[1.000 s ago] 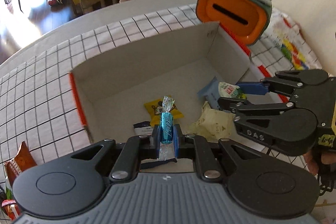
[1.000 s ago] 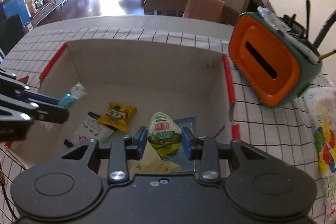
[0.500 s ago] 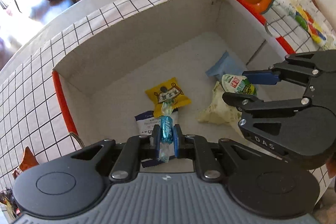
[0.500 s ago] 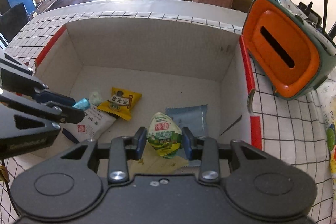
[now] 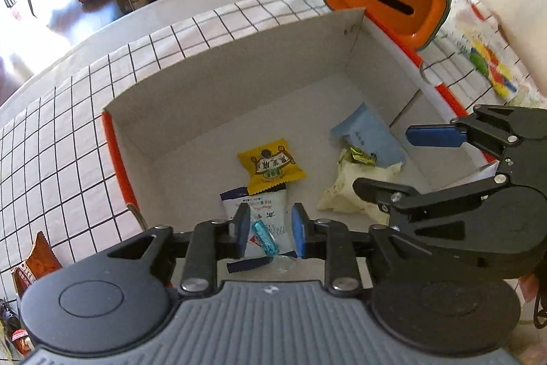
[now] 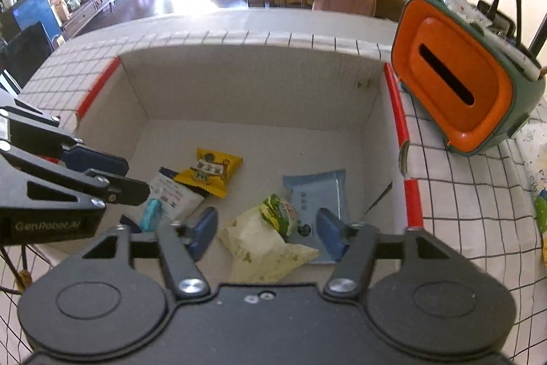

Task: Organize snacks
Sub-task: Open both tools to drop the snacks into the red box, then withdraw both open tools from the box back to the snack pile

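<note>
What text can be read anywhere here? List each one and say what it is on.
"GenRobot.AI": side of the left gripper.
"OR", cut off: orange packet on the tablecloth.
Yellow packet: printed characters, too blurred to read.
White packet, blue packet, green snack: print too small to read.

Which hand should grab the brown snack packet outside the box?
Left, likely: the brown packet lies past the cardboard box's left wall, nearest the left gripper. Both it and the right gripper have just been opening, blue candy and green snack loose between their jaws.
</note>
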Demonstrator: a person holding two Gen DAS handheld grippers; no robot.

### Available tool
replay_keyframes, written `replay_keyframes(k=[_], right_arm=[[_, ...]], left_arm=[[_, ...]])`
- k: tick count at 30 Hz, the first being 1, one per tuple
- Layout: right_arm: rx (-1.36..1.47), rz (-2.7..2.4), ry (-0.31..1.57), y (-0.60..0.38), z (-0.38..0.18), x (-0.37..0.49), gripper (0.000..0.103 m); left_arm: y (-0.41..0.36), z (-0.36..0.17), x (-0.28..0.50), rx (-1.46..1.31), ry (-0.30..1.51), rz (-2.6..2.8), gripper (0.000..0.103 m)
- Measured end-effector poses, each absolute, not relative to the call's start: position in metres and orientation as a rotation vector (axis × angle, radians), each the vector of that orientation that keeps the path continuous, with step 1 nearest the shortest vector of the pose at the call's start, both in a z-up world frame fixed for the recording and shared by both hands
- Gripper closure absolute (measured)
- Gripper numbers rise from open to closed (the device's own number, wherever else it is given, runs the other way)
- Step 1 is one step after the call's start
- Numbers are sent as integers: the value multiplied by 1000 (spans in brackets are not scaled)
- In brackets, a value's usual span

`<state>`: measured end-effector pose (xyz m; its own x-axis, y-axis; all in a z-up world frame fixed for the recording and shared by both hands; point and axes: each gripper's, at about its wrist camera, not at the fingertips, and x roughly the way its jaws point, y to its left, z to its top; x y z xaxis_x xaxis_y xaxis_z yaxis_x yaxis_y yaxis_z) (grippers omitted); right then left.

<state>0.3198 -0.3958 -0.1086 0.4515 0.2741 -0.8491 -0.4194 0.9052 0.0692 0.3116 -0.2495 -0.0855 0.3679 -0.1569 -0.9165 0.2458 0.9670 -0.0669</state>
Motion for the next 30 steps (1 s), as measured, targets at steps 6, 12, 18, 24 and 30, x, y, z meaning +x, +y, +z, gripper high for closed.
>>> replay_keyframes(k=[6, 12, 18, 24, 30], right_arm=[[-169, 441, 974, -393, -87, 305, 28], [-167, 440, 945, -391, -68, 295, 22], [-149, 443, 902, -386, -48, 282, 16], [-124, 473, 863, -372, -29, 264, 7], [-102, 515, 823, -351, -20, 244, 3]], left_arm=[[-239, -70, 300, 56, 1110, -266, 65], [-226, -54, 287, 27, 1049, -278, 52], [-211, -37, 271, 14, 980, -287, 45], [-192, -24, 252, 12, 908, -287, 35], [-165, -14, 226, 10, 843, -285, 27]])
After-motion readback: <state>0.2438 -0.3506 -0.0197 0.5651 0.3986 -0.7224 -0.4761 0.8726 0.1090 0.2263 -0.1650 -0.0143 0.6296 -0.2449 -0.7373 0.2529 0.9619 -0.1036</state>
